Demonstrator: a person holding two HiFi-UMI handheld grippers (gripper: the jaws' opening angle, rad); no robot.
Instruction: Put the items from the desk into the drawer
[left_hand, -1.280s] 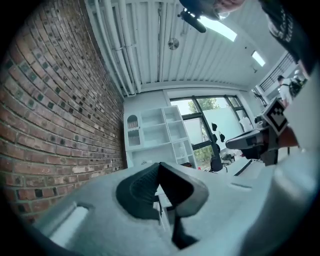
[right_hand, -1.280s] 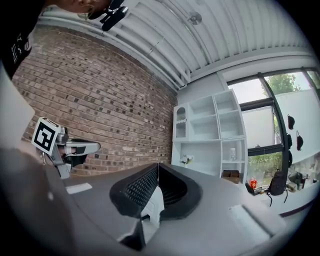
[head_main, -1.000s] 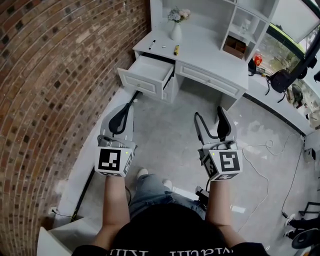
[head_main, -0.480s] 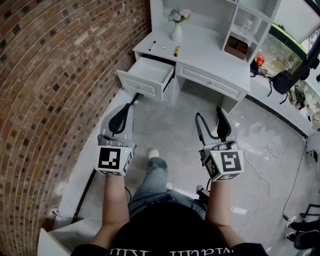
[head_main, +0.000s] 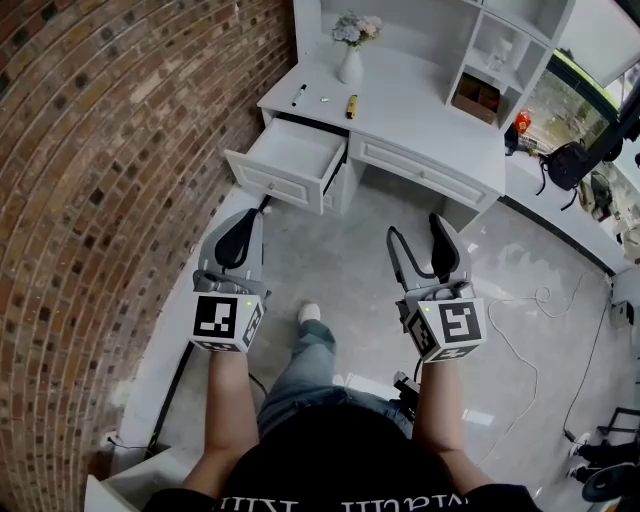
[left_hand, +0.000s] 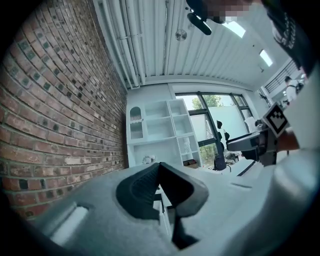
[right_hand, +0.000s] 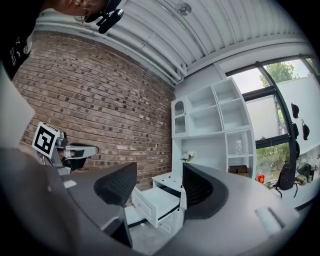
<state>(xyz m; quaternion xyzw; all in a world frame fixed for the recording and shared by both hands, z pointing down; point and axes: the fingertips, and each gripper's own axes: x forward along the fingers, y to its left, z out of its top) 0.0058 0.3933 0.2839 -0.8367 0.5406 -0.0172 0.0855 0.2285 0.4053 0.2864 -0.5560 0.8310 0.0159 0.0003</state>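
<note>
We hold both grippers level out in front of us, well short of the white desk, with bare grey floor (head_main: 340, 250) between them and it. The left gripper (head_main: 250, 218) has its jaws pressed together at the tips with nothing between them, as its own view (left_hand: 159, 172) shows plainly. The right gripper (head_main: 418, 228) stands with its jaws apart and empty. They have just been closing a little, and through the gap in its own view (right_hand: 159, 180) we see only the drawer (right_hand: 157, 200) beyond.

The drawer (head_main: 290, 165) is pulled out from the left end of the desk, beside the brick wall (head_main: 120, 150), and its inside looks bare from here. The items lie on the surface (head_main: 420, 100) just behind it. A black marker pen (head_main: 298, 95) sits nearest the wall, a small white item (head_main: 324, 99) lies next to it, and a yellow item (head_main: 351, 107) lies a little further right. We cannot tell what the last two are. Neither gripper touches any of them.

A white vase of flowers (head_main: 350, 62) stands upright behind them, against the shelf unit (head_main: 500, 40). A brown box (head_main: 476, 97) fills the lower cubby. Our shoe (head_main: 310, 314) shows on the floor between the two grippers.
</note>
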